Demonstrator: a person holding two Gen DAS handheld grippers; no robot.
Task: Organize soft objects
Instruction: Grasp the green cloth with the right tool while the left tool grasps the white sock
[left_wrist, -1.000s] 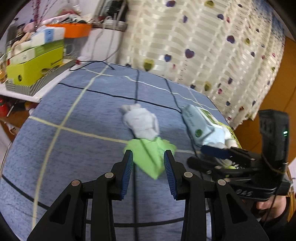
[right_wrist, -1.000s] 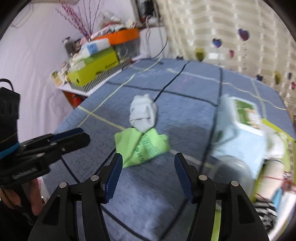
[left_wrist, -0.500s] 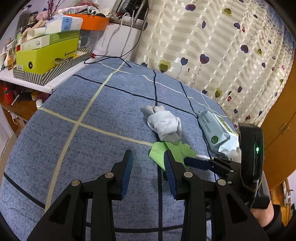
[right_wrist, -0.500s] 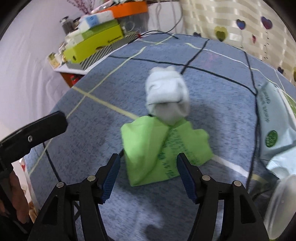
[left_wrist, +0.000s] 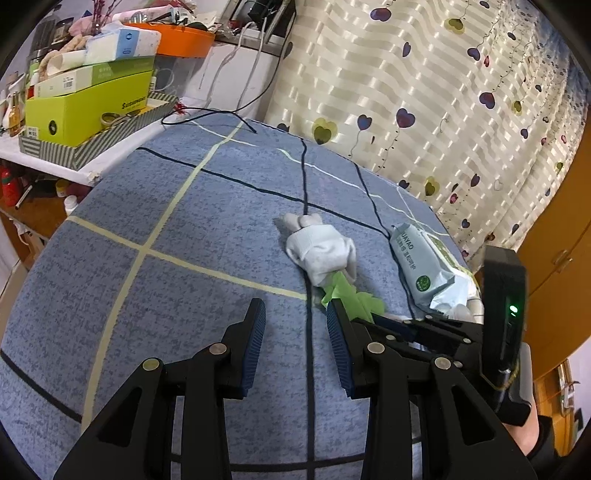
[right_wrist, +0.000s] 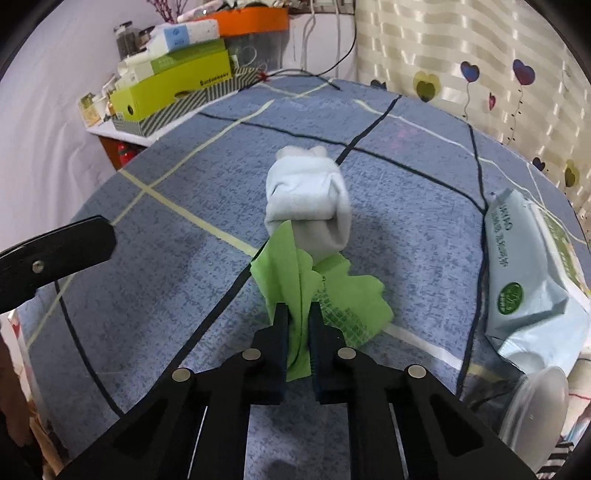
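Observation:
A thin green bag lies on the blue checked bedcover, its far end under a rolled white sock. My right gripper is shut on the near fold of the green bag. In the left wrist view the sock and green bag lie just beyond my left gripper, which is open and empty to the left of the bag. The right gripper shows there at the bag's edge.
A pack of wet wipes lies at the right on the cover, also in the left wrist view. A side shelf with a lime box and an orange tray stands at far left. A heart-print curtain hangs behind.
My right gripper moved in and closed on the green bag, bunching it. My left gripper drew back to the left, away from the bag, and stayed open.

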